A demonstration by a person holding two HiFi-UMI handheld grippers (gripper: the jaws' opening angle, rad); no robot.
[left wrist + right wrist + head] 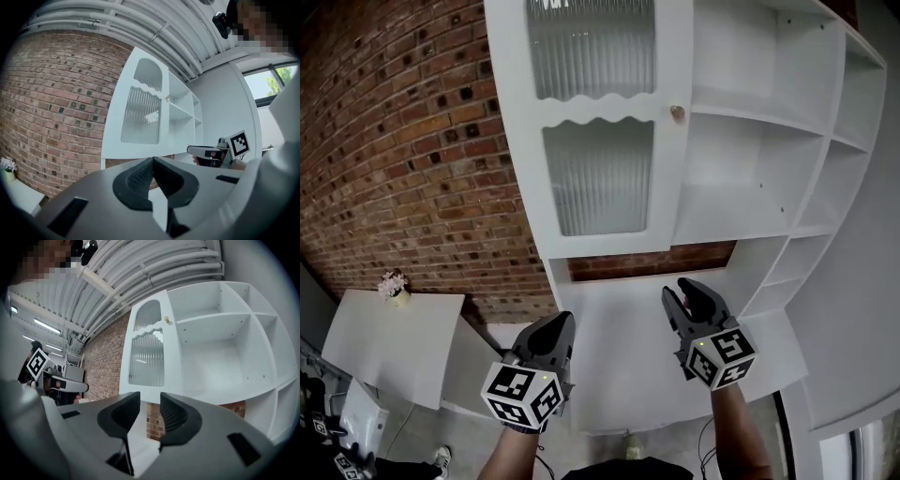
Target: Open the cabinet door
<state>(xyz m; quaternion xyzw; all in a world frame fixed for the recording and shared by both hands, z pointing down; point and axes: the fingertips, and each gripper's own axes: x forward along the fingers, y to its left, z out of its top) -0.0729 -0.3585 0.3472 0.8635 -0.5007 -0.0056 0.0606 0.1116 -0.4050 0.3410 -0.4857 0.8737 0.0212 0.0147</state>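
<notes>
The white cabinet door (592, 122), with two ribbed glass panes and a small round knob (677, 112), stands swung open to the left of the bare shelves (750, 159). Both grippers are held well below and short of it, touching nothing. My left gripper (562, 326) is shut, its pads meeting with nothing between them (152, 161). My right gripper (686, 292) is open, with a clear gap between its jaws (150, 399) and nothing in it. The door (147, 350) and knob (166, 320) show ahead in the right gripper view; the door (140, 112) also shows in the left gripper view.
A brick wall (403, 159) runs behind and left of the cabinet. A white countertop (619, 375) lies under the grippers. At the left stands a white table (384, 347) with a small flower pot (394, 286). A white wall panel (853, 309) closes the right side.
</notes>
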